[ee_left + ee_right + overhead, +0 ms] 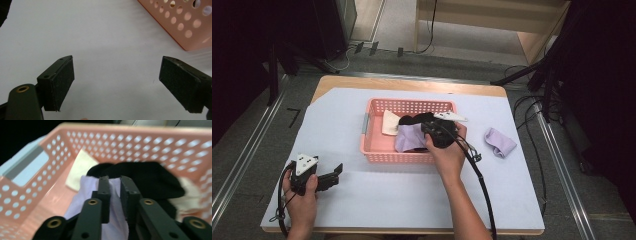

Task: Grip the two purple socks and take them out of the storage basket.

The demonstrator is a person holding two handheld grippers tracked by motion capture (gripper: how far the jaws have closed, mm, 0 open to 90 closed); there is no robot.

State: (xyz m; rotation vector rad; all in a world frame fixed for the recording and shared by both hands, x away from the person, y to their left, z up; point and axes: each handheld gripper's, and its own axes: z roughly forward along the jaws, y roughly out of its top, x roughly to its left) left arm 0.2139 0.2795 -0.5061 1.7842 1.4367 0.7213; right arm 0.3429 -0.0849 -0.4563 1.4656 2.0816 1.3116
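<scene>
The right tool is positioned inside the pink basket near the middle of the table, with its jaws drawn close together on a fold of the lilac cloth that lies in the basket. The right gripper view resolves this grip: the two black pads stand nearly parallel with the lilac cloth pinched between them, a black cloth lies just behind it, and a cream cloth rests against the perforated far wall of the basket. The high view adds the wider layout: a second lilac cloth lies on the table to the right of the basket, apart from it, and the left tool rests low on the table at the front left, well apart from the basket. The left gripper view shows the left tool with its jaws spread wide over bare table, nothing between them, and one corner of the basket at upper right. The table carries a pale lavender-white cover over a wooden top whose far edge is exposed. Around it are grey flooring, metal rails at both sides, trailing black cables, and light wooden furniture at the back.
</scene>
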